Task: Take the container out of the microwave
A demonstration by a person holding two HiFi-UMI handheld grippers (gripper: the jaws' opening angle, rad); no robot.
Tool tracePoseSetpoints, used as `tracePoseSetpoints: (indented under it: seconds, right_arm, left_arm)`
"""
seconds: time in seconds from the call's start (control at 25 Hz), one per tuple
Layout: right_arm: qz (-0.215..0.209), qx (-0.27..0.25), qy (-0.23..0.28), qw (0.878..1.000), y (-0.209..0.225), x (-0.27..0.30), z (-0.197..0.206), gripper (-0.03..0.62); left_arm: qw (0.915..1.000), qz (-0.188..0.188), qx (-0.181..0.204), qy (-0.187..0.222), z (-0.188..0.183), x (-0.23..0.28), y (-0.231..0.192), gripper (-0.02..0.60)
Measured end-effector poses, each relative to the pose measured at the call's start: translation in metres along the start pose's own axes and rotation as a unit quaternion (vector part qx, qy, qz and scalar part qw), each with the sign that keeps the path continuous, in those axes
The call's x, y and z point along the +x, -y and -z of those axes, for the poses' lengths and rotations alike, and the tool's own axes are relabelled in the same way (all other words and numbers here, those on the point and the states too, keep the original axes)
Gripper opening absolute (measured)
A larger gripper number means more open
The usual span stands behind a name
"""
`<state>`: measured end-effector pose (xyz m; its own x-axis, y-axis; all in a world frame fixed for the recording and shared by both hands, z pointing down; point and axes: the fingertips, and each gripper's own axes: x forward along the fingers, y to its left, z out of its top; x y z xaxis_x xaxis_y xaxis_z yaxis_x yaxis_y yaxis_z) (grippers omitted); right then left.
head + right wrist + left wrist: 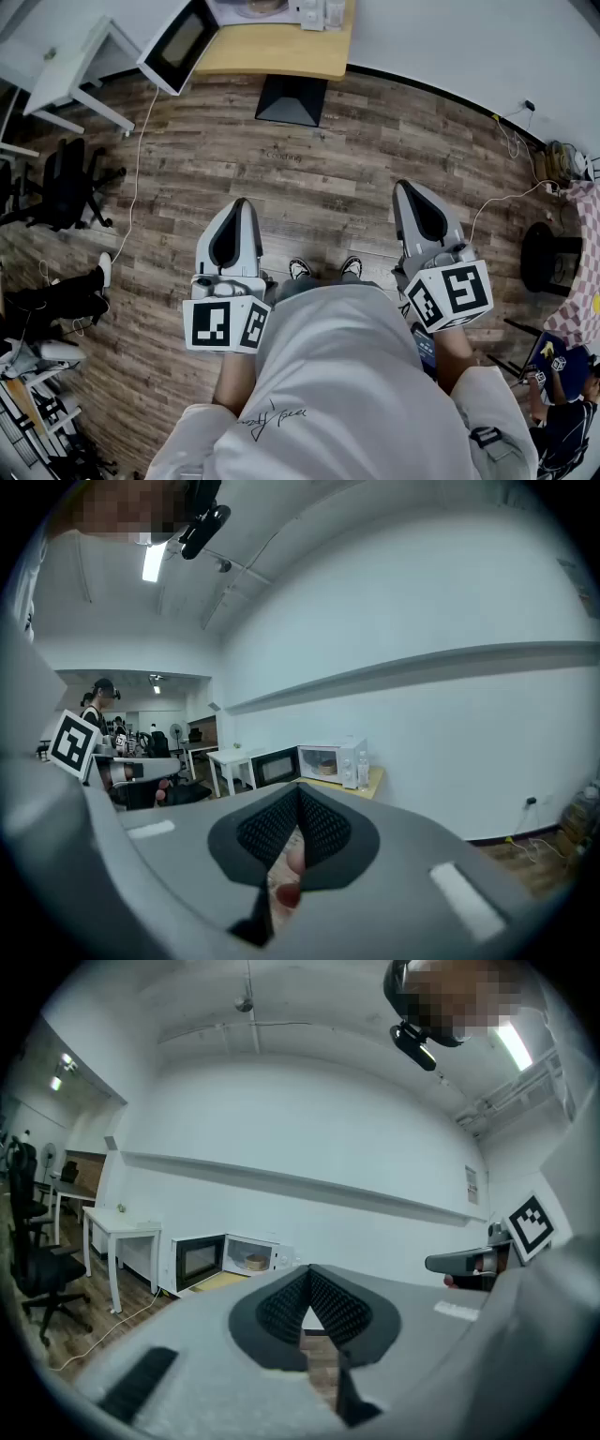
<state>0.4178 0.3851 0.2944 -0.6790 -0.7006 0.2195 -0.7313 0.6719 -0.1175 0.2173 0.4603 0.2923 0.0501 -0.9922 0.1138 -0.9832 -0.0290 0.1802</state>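
Head view: a person stands on a wooden floor, well apart from the microwave (pixel 258 9), which sits on a pale wooden surface (pixel 281 49) with its door (pixel 178 42) swung open. The left gripper (pixel 240 204) and right gripper (pixel 405 187) are held at waist height. Each gripper's view shows its fingers closed tip to tip and gripping nothing. A pinkish blur (pixel 286 878) shows through the slit under the right pair; I cannot identify it.

The step in hand is probably the approach. To do it well, walk close, open one pair of fingers before reaching in, and enter the cavity level, keeping away from the door.

Left gripper view: the container (pixel 255 1262) sits inside the lit cavity. It is small, low and tan, perhaps round; too distant for detail.
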Motion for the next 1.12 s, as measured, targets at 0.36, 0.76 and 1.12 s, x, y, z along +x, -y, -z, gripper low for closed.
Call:
tracePoseSetpoints:
  seconds: [0.36, 0.76, 1.12]
  right_arm:
    - [-0.002, 0.004, 0.022, 1.0, -0.018, 0.017, -0.013, 0.011]
    - [-0.012, 0.015, 0.017, 1.0, -0.051, 0.03, -0.012, 0.012]
    - [-0.024, -0.002, 0.007, 1.0, -0.052, 0.059, -0.023, 0.012]
  left_arm:
    - [0.9997, 0.015, -0.001, 0.02, -0.006, -0.005, -0.026, 0.008]
    - [0.9993, 0.025, -0.016, 0.023, -0.006, -0.026, -0.059, 0.008]
    - [0.9991, 0.022, -0.024, 0.026, -0.015, -0.007, -0.077, 0.008]
